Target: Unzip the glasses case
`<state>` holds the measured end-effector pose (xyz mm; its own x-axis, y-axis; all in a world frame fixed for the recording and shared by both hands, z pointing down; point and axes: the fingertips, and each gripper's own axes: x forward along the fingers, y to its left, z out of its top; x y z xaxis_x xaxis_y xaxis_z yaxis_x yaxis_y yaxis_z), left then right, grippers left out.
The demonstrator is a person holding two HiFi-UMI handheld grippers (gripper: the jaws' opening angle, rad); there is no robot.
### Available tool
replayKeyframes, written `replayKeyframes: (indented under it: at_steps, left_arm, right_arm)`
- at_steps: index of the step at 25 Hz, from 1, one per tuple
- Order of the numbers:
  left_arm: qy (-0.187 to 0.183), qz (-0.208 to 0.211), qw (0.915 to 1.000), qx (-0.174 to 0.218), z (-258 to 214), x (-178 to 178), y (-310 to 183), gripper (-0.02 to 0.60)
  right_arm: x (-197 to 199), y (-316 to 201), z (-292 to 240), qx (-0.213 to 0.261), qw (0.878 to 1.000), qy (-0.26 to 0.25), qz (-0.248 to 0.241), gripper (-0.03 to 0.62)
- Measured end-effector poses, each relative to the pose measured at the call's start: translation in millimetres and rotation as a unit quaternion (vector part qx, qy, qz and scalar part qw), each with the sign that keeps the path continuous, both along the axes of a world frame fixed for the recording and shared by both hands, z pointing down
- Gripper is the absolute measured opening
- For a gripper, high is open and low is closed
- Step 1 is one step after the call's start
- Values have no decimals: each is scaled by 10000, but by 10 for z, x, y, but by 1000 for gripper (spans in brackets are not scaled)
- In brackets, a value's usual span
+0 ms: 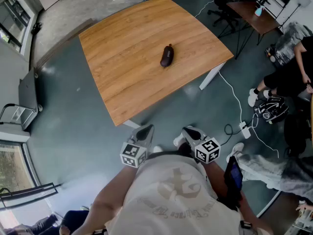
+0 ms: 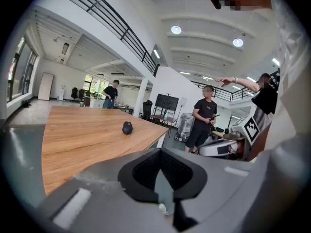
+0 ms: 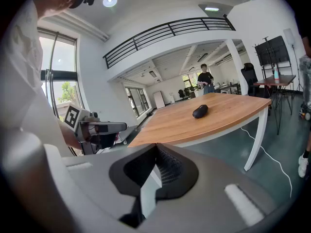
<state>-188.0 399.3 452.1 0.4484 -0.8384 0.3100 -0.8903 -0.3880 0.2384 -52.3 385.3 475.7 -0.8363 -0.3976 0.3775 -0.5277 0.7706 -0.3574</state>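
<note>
Bright, even daylight plus round ceiling lamps (image 2: 176, 29); sharp centres, strong fisheye bending, dark vignetted corners.

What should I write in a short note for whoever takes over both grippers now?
Left gripper: shut, empty, held close to the body, short of the table.
Right gripper: shut, empty, held beside the other.
Glasses case: dark, lying alone near the middle of the wooden table, nothing touching it. Its zip is too small to judge.
Done: nothing visible yet.
Left: approach the table, probably steady the case with one gripper, take the zip pull with the other, unzip.
</note>
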Motion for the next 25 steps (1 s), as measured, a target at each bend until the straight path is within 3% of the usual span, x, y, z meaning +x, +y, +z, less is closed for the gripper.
replayKeyframes:
  at_steps: [13, 25]
  left_arm:
    - [-19, 47, 9992, -397, 195, 23, 25, 5]
    - [-96, -290, 9980, -560, 152, 137, -608, 5]
  right_arm:
    - [96, -181, 10, -14, 9995, -38, 308, 9]
    - [106, -897, -40, -17, 9999, -95, -126, 9]
